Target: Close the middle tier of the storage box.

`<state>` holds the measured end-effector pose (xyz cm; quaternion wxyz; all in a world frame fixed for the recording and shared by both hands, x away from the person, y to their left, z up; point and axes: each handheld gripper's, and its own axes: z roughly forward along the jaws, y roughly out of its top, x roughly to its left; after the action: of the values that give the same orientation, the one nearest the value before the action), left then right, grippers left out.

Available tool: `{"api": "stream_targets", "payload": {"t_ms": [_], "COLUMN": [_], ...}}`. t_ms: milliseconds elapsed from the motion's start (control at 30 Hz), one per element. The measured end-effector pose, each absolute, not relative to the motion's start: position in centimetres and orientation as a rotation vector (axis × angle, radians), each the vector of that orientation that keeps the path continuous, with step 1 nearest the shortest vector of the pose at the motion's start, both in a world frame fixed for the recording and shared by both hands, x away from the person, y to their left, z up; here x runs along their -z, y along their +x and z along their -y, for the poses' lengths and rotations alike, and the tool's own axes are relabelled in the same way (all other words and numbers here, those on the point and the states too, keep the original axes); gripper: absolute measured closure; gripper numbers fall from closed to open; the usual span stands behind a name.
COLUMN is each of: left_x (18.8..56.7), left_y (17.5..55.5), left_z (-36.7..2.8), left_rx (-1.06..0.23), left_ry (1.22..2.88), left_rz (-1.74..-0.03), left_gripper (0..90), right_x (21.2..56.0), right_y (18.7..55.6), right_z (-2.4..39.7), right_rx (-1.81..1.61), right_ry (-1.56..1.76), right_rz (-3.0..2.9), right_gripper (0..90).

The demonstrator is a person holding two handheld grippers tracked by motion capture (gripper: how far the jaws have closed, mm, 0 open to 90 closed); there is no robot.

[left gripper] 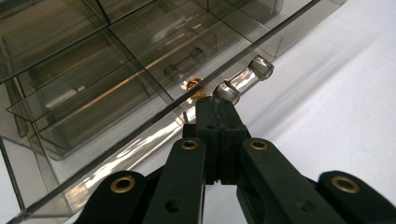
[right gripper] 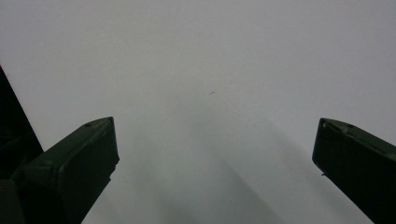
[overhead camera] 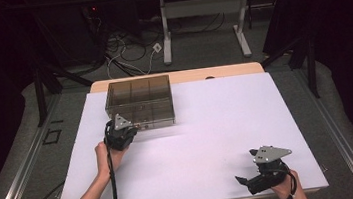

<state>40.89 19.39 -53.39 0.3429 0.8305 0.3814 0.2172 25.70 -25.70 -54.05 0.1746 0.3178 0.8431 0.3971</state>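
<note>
The left gripper (left gripper: 217,105) is seen with its two black jaws pressed fully together, their tips set against the clear latch tab (left gripper: 243,80) at the front edge of a smoke-tinted plastic organizer box (overhead camera: 140,101). Whether a thin part of that tab is pinched between the jaws cannot be told. The box is made of glossy, see-through grey-brown plastic, flat and square, and is divided by thin walls into rectangular compartments under a closed lid. The latch is a short rounded cylinder of clear plastic that catches the light. A small orange-brown speck (left gripper: 192,84) is seen through the lid just behind the latch.

The box lies on a smooth, matte white table surface (overhead camera: 217,120), at its far left part. The left gripper (overhead camera: 120,133) is held at the box's near edge, close to the near left corner, by the left hand (overhead camera: 105,155), with the forearm stretched forward from the bottom of the high view and a black cable trailing along it.

The right gripper (overhead camera: 246,178) is held well apart from the box, near the table's near right edge. Its jaws are spread wide, with nothing between them but bare white surface. The right hand (overhead camera: 287,187) is wrapped around its body from below, and a grey three-cornered plate sits on top.
</note>
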Motion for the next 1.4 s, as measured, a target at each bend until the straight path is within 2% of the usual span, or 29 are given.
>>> {"api": "stream_targets", "payload": {"t_ms": [833, 1400], "left_x": [53.3, 52.8], "left_y": [41.7, 42.7], "left_z": [-19.4, -19.2], "left_rx": [-0.628, -0.614], "left_ry": [2.141, 2.135], "left_rz": [-1.007, -1.023], "left_gripper": [90.0, 90.0], "right_x": [54.1, 54.1], "right_y": [25.8, 25.8], "right_z": [25.7, 25.7], "right_rx": [-1.127, -1.125], "right_ry": [0.906, 0.917], "right_rz": [-2.391, -2.391], "right_gripper": [0.0, 0.0]}}
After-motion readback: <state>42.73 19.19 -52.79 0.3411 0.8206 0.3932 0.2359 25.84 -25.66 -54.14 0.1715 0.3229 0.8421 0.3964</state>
